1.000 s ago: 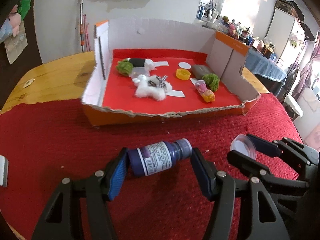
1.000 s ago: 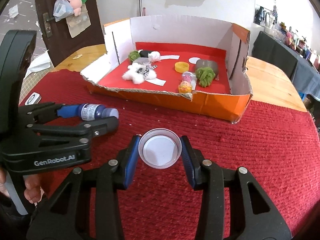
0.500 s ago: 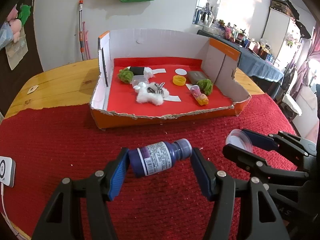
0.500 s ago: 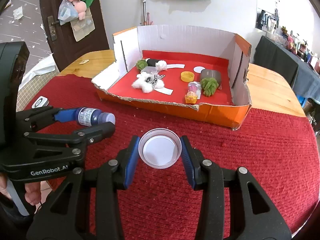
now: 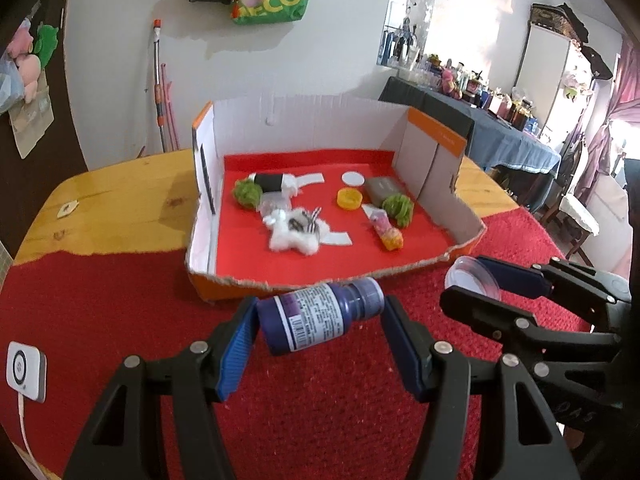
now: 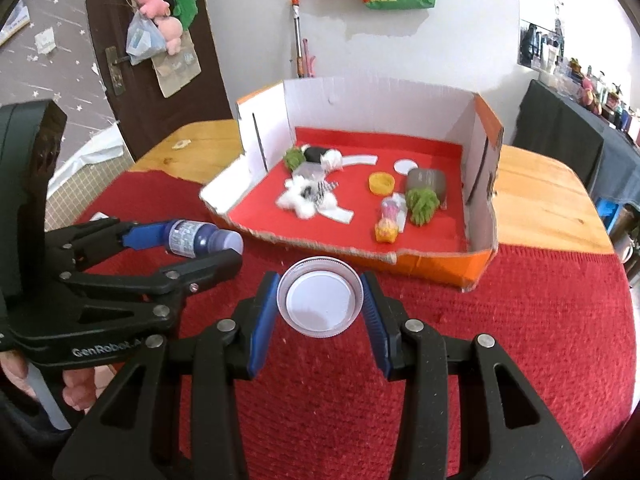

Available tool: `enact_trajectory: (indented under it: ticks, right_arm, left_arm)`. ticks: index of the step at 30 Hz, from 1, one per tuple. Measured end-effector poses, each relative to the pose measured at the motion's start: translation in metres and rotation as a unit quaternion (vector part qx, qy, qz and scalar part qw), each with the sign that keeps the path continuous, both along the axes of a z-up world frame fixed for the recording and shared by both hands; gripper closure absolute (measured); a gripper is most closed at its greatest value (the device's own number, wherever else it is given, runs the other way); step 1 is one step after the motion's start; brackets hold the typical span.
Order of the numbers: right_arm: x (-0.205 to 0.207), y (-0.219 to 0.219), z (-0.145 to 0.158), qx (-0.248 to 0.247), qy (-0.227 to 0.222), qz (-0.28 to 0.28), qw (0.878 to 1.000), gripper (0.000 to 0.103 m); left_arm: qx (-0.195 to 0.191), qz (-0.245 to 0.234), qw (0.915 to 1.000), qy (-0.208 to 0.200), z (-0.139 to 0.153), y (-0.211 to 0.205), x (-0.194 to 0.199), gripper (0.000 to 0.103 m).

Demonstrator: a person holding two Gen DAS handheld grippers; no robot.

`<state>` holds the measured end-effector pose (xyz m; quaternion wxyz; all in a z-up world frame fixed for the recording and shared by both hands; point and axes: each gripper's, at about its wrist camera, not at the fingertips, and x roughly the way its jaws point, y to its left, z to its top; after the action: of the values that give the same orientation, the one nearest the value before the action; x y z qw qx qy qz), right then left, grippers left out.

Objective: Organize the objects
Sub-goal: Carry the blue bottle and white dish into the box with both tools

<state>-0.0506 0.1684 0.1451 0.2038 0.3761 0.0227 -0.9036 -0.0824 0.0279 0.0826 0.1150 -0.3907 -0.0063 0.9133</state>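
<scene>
Left wrist view shows the left gripper (image 5: 320,322) squeezing a small purple bottle (image 5: 316,318) end to end. The bottle lies sideways in the air, with its bottom on one blue pad and its open neck on the other. It has a white label with tiny print and a bar code. It hangs just in front of the torn near edge of the cardboard box (image 5: 320,128).

Right wrist view shows the right gripper (image 6: 321,300) clamped on a round white lid (image 6: 320,298) by its rim. The lid is flat and tilted up toward the camera. It is held above the red cloth (image 6: 520,320), near the same front edge of the box.

The box has a red floor and white walls. The front wall is low and ragged. Inside are a fluffy white toy (image 5: 294,232), two green puffs, a yellow cap (image 5: 349,199) and a grey block (image 6: 426,182). The near part of the red floor is bare. The red cloth around both grippers is bare too, save for a small white device (image 5: 24,372) at its left edge.
</scene>
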Motion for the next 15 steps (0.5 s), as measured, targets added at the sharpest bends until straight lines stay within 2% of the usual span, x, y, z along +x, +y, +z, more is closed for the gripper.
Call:
enact_trajectory:
  ticks: [8,15]
  right_arm:
    - [-0.014,-0.001,0.011,-0.011,-0.002,0.008,1.0,0.064]
    - [-0.04,0.0,0.009,-0.026,-0.029,0.017,0.999,0.064]
  left_arm:
    - [-0.003,-0.005,1.0,0.0,0.006,0.001,-0.015,0.039]
    - [-0.009,-0.014,0.9997,-0.018,0.003,0.001,-0.041,0.039]
